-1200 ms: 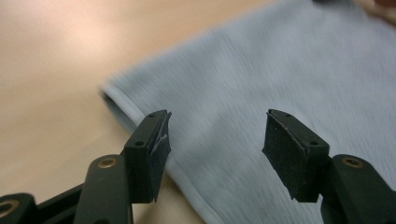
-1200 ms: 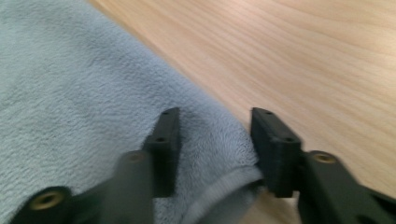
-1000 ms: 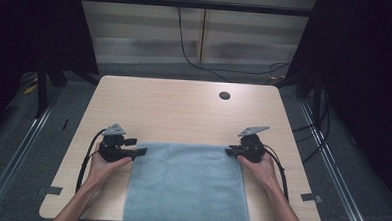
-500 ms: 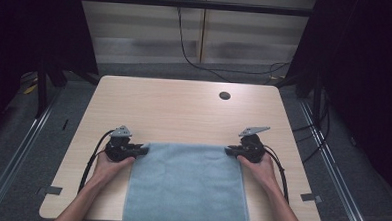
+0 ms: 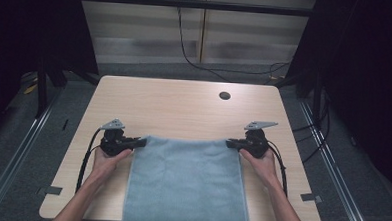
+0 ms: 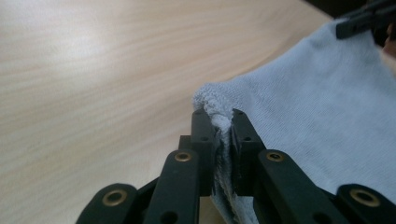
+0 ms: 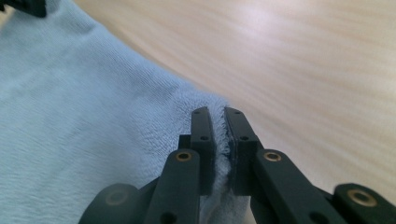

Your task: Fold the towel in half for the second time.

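2 tongs clamp the far corners of a light blue towel [image 5: 186,182] spread on the desk [image 5: 174,107]. The left tongs [image 6: 218,122] have just been closing and now pinch a bunched corner of terry between their jaws; the right tongs [image 7: 218,122] have likewise closed on the opposite corner. The cloth lies flat between both tongs and runs back toward the person, its near end hanging over the desk's edge. Matching grips at each corner likely let the far edge rise evenly for a fold.
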Tool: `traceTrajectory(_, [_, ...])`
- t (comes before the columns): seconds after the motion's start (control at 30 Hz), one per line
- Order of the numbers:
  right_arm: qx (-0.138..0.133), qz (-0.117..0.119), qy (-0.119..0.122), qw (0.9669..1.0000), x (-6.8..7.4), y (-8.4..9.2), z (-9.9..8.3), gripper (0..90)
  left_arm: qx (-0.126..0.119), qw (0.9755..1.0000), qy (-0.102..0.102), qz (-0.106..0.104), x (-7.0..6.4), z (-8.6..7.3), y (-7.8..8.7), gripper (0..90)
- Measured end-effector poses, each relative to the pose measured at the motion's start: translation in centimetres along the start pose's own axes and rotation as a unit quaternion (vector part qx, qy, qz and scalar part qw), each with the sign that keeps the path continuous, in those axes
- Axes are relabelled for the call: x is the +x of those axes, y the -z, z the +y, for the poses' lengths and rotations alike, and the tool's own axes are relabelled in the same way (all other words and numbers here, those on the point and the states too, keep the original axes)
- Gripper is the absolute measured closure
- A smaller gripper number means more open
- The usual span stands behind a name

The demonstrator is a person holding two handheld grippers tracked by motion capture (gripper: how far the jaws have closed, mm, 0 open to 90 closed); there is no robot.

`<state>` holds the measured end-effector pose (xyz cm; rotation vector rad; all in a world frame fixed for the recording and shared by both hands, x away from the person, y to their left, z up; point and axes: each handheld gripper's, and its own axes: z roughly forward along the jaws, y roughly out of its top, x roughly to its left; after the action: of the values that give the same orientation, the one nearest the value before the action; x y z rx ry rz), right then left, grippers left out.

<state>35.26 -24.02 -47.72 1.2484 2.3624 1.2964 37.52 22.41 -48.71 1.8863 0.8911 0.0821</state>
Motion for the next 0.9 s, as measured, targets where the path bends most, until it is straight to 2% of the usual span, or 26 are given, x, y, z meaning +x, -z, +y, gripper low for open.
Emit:
traceTrajectory(0.07, [-0.007, 0.003, -0.005, 1.0000, -0.2, 0.1, 0.7, 84.2, -0.007, 0.9999, 0.006, -0.004, 0.1, 0.5, 0.0, 82.8])
traceTrajectory(0.13, [-0.013, 0.004, -0.004, 0.9999, -0.5, 0.1, 1.4, 84.2, -0.011, 0.9999, -0.009, 0.008, 0.0, 1.3, 0.2, 82.8])
traceTrajectory(0.17, [-0.016, 0.003, -0.001, 0.9999, -0.6, 0.2, 1.9, 84.2, -0.015, 0.9999, -0.006, 0.005, 0.1, 1.8, 0.5, 82.8])
traceTrajectory(0.33, [-0.043, -0.002, 0.007, 0.9991, -0.8, 1.5, 3.9, 84.2, -0.031, 0.9992, -0.018, 0.015, -0.2, 4.1, 1.5, 82.8])
traceTrajectory(0.47, [-0.056, -0.013, 0.012, 0.9983, -0.8, 2.2, 5.0, 84.3, -0.058, 0.9980, -0.020, 0.017, -0.3, 5.7, 2.1, 82.7])
traceTrajectory(0.73, [-0.075, -0.019, 0.006, 0.9970, -1.4, 2.5, 7.7, 85.0, -0.074, 0.9960, -0.036, 0.034, 0.0, 8.8, 2.5, 82.9])
traceTrajectory(0.83, [-0.083, -0.023, 0.009, 0.9963, -1.3, 2.9, 8.9, 85.2, -0.089, 0.9946, -0.040, 0.037, -0.1, 10.0, 3.3, 82.9])
traceTrajectory(0.9, [-0.090, -0.025, 0.015, 0.9955, -1.1, 3.3, 9.7, 85.2, -0.092, 0.9937, -0.050, 0.041, -0.4, 10.5, 3.8, 82.9])
